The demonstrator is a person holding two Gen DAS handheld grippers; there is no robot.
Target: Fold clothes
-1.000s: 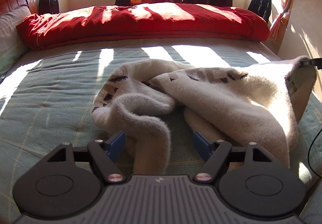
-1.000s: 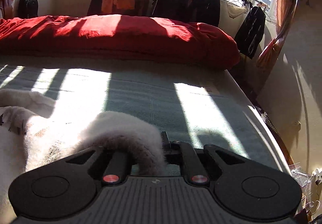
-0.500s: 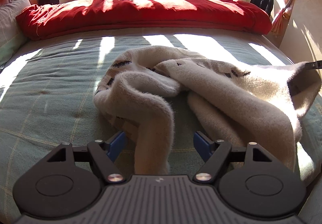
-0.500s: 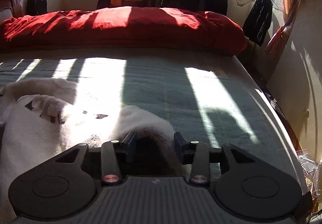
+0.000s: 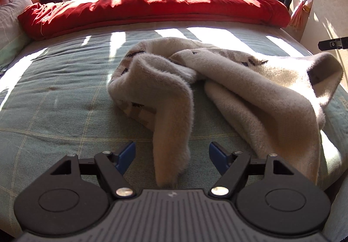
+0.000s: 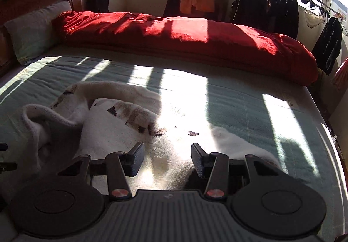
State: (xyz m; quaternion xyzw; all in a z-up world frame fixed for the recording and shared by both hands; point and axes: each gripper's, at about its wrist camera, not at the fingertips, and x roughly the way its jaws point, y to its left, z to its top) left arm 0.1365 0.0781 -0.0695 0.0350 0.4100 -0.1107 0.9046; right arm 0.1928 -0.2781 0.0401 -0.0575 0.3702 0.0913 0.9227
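Across the bed's green checked cover [image 5: 54,98], the left half lies bare from the pillow [image 5: 9,24] at the headboard side toward the near edge, and the red duvet [image 5: 152,7] runs along the whole far edge; beyond the sweater, a bare sunlit strip reaches that duvet. A cream knitted sweater [image 5: 250,90] with dark pattern marks lies crumpled near the bed's near right corner, its long axis running left to right along the near edge, one sleeve [image 5: 171,133] pointing toward the near edge. That sleeve's cuff lies between the wide-spread blue pads of the left gripper [image 5: 171,155], untouched by them. The right gripper [image 6: 167,157] hovers over the sweater's right part, its jaws opening, fabric below and between them but not pinched.
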